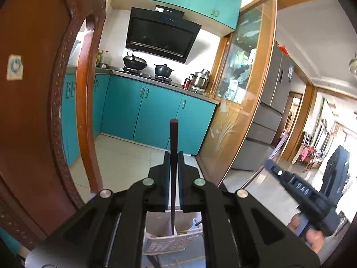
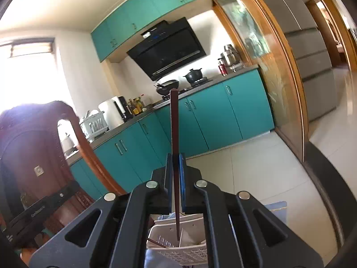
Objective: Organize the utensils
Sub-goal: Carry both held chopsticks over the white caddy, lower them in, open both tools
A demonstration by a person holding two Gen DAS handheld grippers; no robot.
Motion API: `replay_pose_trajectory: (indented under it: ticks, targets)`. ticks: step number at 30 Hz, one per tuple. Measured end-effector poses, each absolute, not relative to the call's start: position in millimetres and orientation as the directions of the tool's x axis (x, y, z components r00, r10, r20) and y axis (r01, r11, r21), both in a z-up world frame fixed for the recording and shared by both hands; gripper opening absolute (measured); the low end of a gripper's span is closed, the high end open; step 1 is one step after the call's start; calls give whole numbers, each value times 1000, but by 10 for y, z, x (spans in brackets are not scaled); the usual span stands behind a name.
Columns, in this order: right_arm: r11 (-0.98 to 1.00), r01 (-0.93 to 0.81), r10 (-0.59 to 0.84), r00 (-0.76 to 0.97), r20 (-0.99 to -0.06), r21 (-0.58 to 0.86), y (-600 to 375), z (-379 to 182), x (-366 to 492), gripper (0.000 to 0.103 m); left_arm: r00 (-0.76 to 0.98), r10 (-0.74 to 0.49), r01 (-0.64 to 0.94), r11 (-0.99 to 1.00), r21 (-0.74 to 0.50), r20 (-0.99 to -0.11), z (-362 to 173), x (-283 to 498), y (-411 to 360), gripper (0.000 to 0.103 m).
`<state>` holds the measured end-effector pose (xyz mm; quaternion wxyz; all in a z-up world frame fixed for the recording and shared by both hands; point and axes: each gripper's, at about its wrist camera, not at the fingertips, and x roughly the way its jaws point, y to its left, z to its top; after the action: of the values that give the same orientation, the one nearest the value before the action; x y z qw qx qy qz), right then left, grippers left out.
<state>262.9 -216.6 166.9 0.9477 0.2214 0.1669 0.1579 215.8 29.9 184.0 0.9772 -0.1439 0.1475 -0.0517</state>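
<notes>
My left gripper [image 1: 174, 156] is shut on a dark brown chopstick [image 1: 173, 147] held upright, its lower tip down over a white slotted utensil basket [image 1: 165, 243]. My right gripper [image 2: 176, 157] is shut on another dark brown chopstick [image 2: 174, 122], also upright, its tip inside the white basket [image 2: 178, 253]. A further chopstick [image 2: 156, 243] lies slanted in the basket. The right gripper's body [image 1: 299, 189] and the hand on it show at the lower right of the left wrist view.
A carved wooden chair back [image 1: 33, 89] stands close on the left and shows in the right wrist view [image 2: 33, 145]. Teal kitchen cabinets [image 1: 142, 111], a stove with pots [image 1: 136, 63] and a glass sliding door [image 1: 236, 93] are beyond.
</notes>
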Motion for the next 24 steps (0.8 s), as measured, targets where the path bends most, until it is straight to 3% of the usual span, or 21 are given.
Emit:
replay_pose_trajectory:
  ticks: [5,10,15,24]
  targets:
    - [889,-203,344,888,-305,410,-1987,1446,2754,6,964,-73,-2,959,-283,-255,1781,2256,312,7]
    - [920,-209,326,877,-353,330,-1789,1234,2730,6,943,-42,-41,970,-240,-330,1501,2443,245,7]
    - [938,-238,319,877,-360,251,-1630,1105,2593,6,911,-27,-60,979,-196,-412,1214,2583,141,7]
    - [946,-271,319,879,-354,179,-1572,963,2399,6,900,-8,-61,988,-145,-435,964,2490,79,7]
